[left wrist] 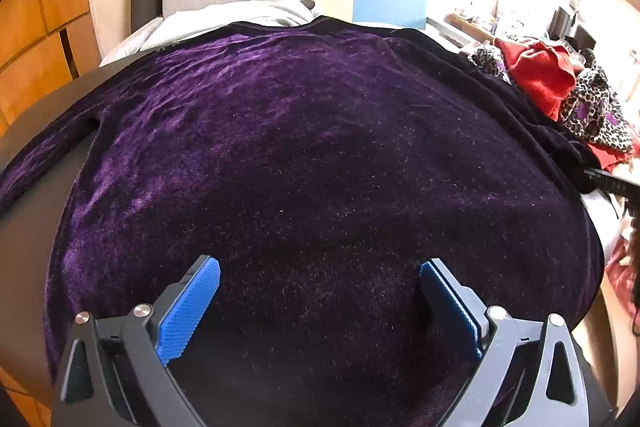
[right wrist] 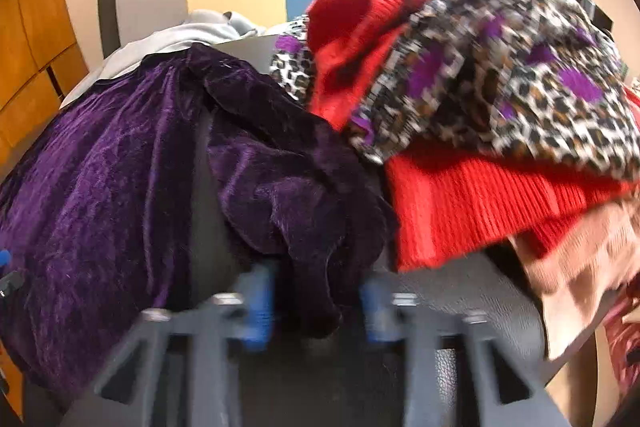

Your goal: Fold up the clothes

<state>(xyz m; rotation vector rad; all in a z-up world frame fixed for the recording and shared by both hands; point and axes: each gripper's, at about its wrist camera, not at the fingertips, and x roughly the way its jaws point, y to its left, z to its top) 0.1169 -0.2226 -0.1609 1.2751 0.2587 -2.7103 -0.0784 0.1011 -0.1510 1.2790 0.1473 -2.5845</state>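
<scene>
We see the right hand-held gripper [right wrist: 318, 301] at six o'clock, blurred, its blue fingers [right wrist: 260, 307] apart on either side of a hanging fold of the purple velvet garment [right wrist: 100, 187]. That garment spreads toward nine o'clock over the dark table [right wrist: 460, 307]. At two o'clock a red knit [right wrist: 460, 203] lies under a leopard-print cloth [right wrist: 520, 75]; a pink fabric [right wrist: 580, 275] hangs at four o'clock.

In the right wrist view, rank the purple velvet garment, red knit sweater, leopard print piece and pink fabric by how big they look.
1. purple velvet garment
2. red knit sweater and leopard print piece: alike, unsure
3. pink fabric
</scene>
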